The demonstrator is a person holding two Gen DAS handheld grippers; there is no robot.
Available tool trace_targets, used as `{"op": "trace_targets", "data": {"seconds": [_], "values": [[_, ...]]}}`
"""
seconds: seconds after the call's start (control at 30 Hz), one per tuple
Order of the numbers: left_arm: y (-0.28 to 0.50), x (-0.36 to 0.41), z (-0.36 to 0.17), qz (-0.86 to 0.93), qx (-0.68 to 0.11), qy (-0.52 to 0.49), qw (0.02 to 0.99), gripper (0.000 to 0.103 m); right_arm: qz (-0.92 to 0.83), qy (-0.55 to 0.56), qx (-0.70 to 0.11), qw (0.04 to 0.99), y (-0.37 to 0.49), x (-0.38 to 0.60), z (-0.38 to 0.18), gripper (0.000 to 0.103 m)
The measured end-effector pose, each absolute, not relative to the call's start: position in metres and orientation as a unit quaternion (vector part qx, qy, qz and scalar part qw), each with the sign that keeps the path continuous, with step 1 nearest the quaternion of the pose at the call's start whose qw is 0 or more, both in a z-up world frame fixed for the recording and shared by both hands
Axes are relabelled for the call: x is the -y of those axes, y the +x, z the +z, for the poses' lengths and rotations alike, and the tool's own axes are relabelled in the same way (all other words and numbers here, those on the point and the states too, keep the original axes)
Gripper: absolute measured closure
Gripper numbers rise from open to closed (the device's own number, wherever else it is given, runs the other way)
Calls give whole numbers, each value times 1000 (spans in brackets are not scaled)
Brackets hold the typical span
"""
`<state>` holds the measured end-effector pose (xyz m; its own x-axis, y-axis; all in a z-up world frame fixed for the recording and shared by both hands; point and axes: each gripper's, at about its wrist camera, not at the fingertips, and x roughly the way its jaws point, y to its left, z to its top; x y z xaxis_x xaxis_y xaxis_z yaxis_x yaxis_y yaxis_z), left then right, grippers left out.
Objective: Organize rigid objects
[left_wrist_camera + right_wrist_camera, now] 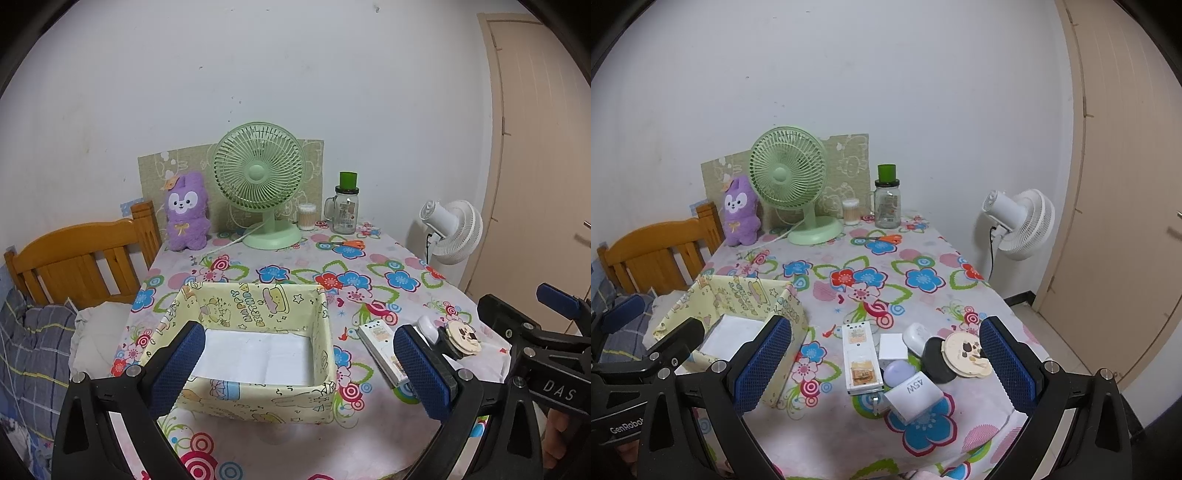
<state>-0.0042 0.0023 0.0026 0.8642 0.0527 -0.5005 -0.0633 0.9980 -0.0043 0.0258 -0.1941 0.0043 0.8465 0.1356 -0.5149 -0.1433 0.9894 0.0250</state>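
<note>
A pale yellow cartoon-print box stands open on the flowered table, with only a white sheet on its floor. My left gripper hovers open over its near wall, holding nothing. To the box's right lies a cluster of small items: a white remote, a white square block, a white earbud case, a purple round case, a white 45W charger, a black round piece and a cream mouse-shaped compact. My right gripper is open above this cluster, touching none of it.
At the table's back stand a green desk fan, a purple plush, a cotton-swab tub and a glass jar with green lid; orange scissors lie nearby. A wooden headboard is left, a white floor fan right.
</note>
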Motion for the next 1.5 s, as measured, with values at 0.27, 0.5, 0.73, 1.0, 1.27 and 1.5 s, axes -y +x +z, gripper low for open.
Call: {"op": "trace_targets", "data": {"seconds": [0.27, 0.5, 0.73, 1.0, 1.27, 1.5], "values": [[2, 2, 1, 36, -262, -12, 964, 0, 76, -7, -267, 961, 31, 196, 4, 0], [11, 13, -4, 33, -273, -8, 961, 1, 80, -5, -273, 959, 41, 201, -1, 4], [19, 18, -9, 34, -280, -13, 959, 3, 81, -5, -278, 957, 50, 205, -7, 5], [33, 37, -24, 28, -298, -3, 954, 13, 82, 2, -293, 953, 62, 219, -23, 9], [51, 64, -38, 10, -320, 7, 947, 22, 71, 4, -304, 950, 76, 237, -37, 12], [71, 92, -54, -15, -344, 18, 939, 22, 68, 11, -324, 944, 92, 251, -54, 12]]}}
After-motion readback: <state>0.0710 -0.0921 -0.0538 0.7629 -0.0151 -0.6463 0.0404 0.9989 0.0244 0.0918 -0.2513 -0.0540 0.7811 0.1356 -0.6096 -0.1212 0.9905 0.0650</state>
